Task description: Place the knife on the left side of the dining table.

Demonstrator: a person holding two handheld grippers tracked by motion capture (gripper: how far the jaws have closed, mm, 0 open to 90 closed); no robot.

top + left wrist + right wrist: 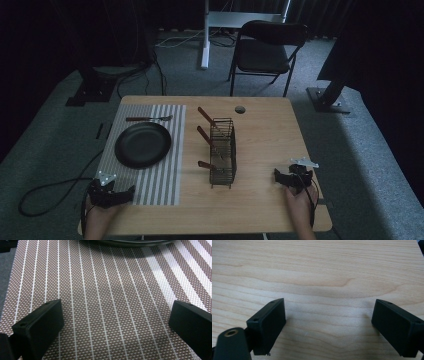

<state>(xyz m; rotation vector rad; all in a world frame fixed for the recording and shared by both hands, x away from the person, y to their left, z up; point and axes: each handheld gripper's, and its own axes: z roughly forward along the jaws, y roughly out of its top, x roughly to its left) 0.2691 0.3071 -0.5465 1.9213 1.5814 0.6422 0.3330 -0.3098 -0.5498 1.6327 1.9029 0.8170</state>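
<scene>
Worktop (260,200) of pale wood grain carries a grey-and-white striped woven placemat (150,175) along its left half. On the mat sits a round black plate (143,144), with a wooden-handled fork (148,118) lying flat just beyond it, near the far edge. Near the centre stands a dark wire cutlery basket (223,152); three brown-handled utensils (204,135) lean out of it toward the left.

Left gripper (116,320) rests low over the near end of the placemat, held in the person's left hand (97,220). Its fingers (40,327) stand wide apart with nothing between them; the plate's rim shows at the top of the left gripper view.

Right gripper (329,322) sits over bare wood at the near right of the worktop, held in the right hand (300,207), well apart from the basket. Its fingers (268,322) are likewise spread wide and hold nothing.

A dark folding chair (267,47) stands on the grey carpet beyond the worktop.
</scene>
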